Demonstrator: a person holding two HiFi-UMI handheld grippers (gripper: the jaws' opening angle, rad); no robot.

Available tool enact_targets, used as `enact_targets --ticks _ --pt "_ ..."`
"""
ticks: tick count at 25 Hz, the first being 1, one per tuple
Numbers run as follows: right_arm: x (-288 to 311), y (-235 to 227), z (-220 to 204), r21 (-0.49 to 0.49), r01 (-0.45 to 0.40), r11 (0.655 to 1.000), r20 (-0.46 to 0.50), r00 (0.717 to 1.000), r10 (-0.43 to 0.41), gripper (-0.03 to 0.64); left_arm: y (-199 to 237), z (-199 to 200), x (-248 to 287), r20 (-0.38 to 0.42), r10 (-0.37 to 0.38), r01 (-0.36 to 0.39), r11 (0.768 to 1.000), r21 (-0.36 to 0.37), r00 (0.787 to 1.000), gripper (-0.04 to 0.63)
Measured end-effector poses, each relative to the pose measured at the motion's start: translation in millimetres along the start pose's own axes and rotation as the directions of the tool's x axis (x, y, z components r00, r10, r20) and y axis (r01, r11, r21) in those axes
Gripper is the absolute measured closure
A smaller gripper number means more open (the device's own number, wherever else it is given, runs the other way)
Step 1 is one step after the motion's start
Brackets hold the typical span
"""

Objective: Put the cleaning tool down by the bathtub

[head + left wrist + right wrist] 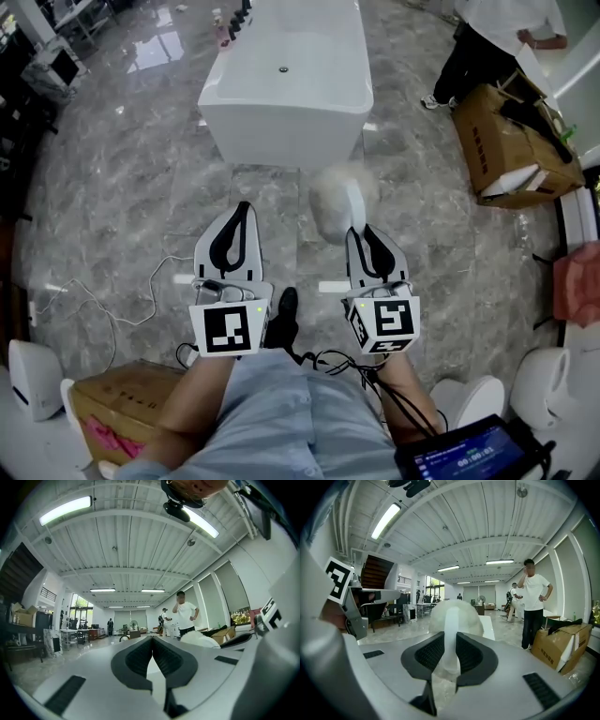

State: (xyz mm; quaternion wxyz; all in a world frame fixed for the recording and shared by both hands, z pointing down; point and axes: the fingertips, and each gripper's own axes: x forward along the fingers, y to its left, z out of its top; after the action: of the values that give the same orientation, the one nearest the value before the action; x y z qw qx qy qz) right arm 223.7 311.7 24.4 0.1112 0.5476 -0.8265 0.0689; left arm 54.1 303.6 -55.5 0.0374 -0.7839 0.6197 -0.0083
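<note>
My right gripper (357, 232) is shut on the white handle of the cleaning tool (336, 202), a round fluffy white pad held above the marble floor just in front of the bathtub (286, 82). In the right gripper view the handle (451, 637) runs up between the dark pads to the fluffy head (455, 616), with the bathtub (488, 625) behind it. My left gripper (243, 208) is held level beside the right one, its jaws pressed together with nothing in them (152, 648). The tool's head (201, 639) shows to the right in the left gripper view.
A person (492, 37) stands at the far right beside an open cardboard box (506, 145). Another box (122, 405) and a white cable (112, 302) lie at the near left. Bottles (230, 23) stand at the tub's far left corner. White round objects (542, 380) sit at the near right.
</note>
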Motion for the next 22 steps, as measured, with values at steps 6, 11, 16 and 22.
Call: enact_targets --ticks 6,11,16,22 --pt "86 -16 30 -0.023 -0.003 1.0 0.027 1.0 0.003 0.528 42 -1 83 0.032 0.007 -0.007 1.0 -0.007 0.999 0.578" --pt "107 -8 57 -0.046 0.014 0.999 0.05 0.999 -0.011 0.528 68 14 103 0.069 -0.003 0.003 1.0 -0.005 0.998 0.578" --pt "130 -25 64 -0.045 0.04 0.998 0.054 0.998 -0.037 0.528 71 4 134 0.049 -0.025 0.025 1.0 0.01 0.999 0.578" --pt "159 -61 60 -0.029 0.057 0.998 0.03 0.998 -0.056 0.528 60 -11 179 0.015 -0.043 0.042 0.999 0.004 0.999 0.579"
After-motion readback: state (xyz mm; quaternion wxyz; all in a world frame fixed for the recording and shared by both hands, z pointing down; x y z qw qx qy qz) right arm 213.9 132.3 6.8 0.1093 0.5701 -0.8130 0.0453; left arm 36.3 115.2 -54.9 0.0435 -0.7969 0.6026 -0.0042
